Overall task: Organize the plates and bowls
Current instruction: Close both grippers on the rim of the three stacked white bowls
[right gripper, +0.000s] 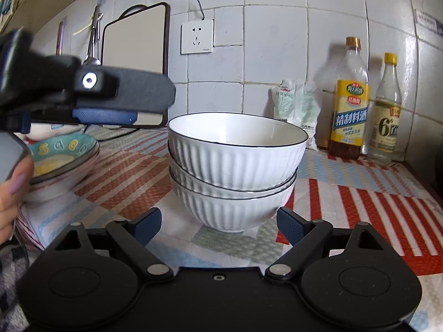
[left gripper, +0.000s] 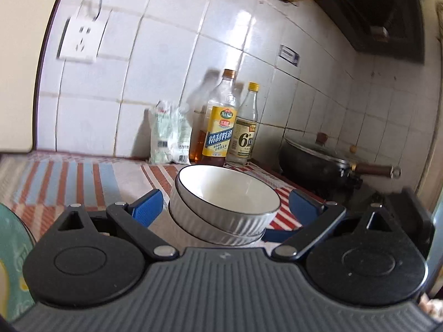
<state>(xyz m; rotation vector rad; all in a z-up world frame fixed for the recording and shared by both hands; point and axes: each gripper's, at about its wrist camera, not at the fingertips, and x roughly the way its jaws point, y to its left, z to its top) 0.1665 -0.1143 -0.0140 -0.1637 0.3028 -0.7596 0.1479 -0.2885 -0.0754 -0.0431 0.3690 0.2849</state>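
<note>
white bowl stack sits mid-surface, between the fingers of both grippers; right gripper and left gripper both spread wide, holding nothing. risk: top bowl sits tilted, a side nudge could slide it off. striped mat surface, tiled wall, bottles behind, patterned plates left.

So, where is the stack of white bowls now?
The stack of white bowls stands on the striped cloth, centre of both views, between the teal plates on its left and the bottles on its right.
</note>
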